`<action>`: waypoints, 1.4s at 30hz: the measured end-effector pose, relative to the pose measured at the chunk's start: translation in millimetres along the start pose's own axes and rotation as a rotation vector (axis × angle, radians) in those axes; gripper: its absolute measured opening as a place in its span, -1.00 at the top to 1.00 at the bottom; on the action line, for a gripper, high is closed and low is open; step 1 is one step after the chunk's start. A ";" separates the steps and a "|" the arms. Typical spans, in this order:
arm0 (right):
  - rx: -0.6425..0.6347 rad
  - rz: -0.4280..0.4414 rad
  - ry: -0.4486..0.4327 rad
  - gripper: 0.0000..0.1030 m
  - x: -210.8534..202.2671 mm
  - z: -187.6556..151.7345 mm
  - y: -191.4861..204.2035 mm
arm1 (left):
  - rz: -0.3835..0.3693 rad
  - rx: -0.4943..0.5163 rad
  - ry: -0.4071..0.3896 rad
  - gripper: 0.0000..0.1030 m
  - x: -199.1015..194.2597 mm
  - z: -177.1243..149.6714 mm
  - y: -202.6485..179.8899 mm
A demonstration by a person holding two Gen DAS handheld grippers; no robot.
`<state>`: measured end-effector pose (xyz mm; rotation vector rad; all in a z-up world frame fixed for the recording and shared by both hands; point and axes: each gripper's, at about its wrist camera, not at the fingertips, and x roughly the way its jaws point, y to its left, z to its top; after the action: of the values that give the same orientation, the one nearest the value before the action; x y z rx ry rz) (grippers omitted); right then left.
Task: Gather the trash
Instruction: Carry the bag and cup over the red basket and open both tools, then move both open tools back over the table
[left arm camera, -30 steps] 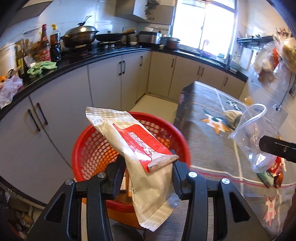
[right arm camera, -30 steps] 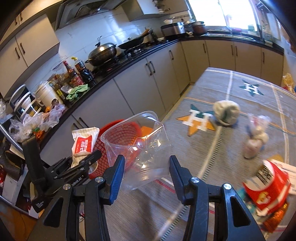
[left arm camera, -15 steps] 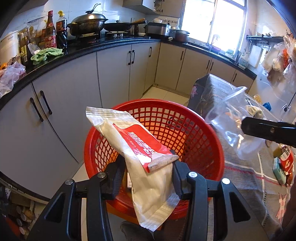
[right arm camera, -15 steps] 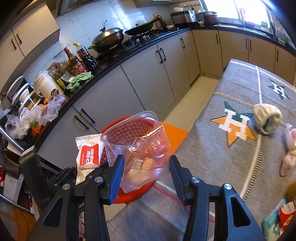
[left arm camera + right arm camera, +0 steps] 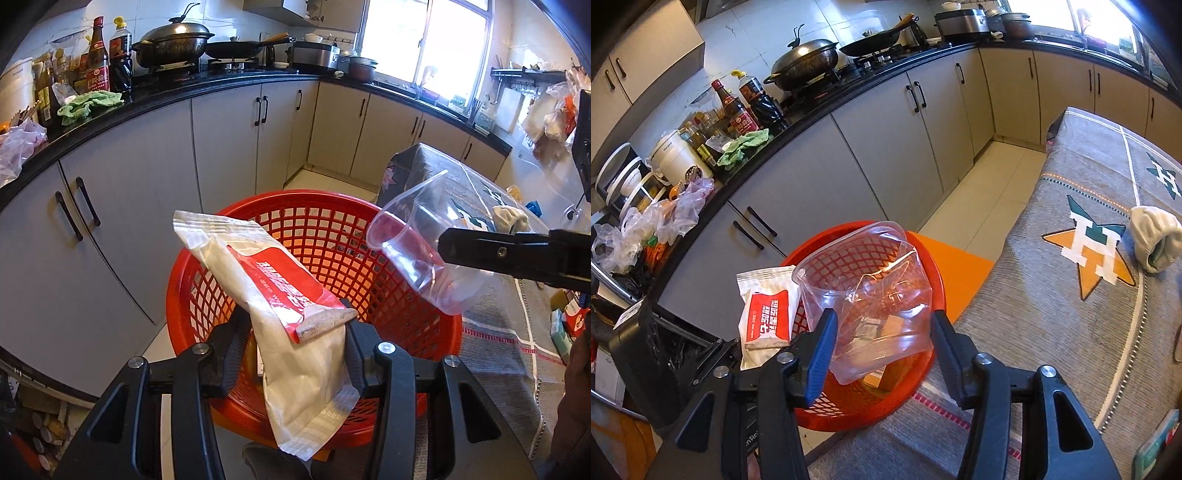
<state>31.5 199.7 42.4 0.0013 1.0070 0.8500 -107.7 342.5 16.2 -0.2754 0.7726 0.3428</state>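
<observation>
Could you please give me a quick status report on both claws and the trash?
Left claw shut on snack wrapper. Right claw shut on clear plastic cup. Both held over red basket. Nothing blocking the drop.

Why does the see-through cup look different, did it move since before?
Yes. The right tool carried the clear cup off the cloth-covered table toward the counter side; it now hangs over the red basket.

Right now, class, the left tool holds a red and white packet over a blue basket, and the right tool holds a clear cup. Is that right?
Not quite: the basket is red, as the left wrist view shows. The left tool does hold the red and white packet over it, and the right tool holds the clear cup.
</observation>
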 end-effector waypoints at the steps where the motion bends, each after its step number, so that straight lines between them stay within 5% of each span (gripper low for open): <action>1: 0.003 0.006 0.001 -0.21 0.5 0.3 -0.1 | 0.000 -0.001 0.000 0.07 -0.1 0.1 0.2; 5: 0.010 0.014 -0.006 -0.22 -2.7 0.5 -0.4 | 0.003 -0.011 -0.008 -0.13 -2.3 0.2 2.5; 22: 0.032 -0.014 -0.084 -0.22 -63.3 -24.9 -20.1 | 0.013 0.046 -0.053 -0.24 -31.2 -1.0 -29.9; 42: 0.109 -0.139 -0.256 -0.22 -175.8 -89.1 -95.8 | -0.059 0.258 -0.060 -0.29 -55.0 -17.7 -143.5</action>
<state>-18.7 -8.9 86.8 0.1294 0.8011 0.6488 -98.2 194.6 60.4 -0.0447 0.7397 0.1920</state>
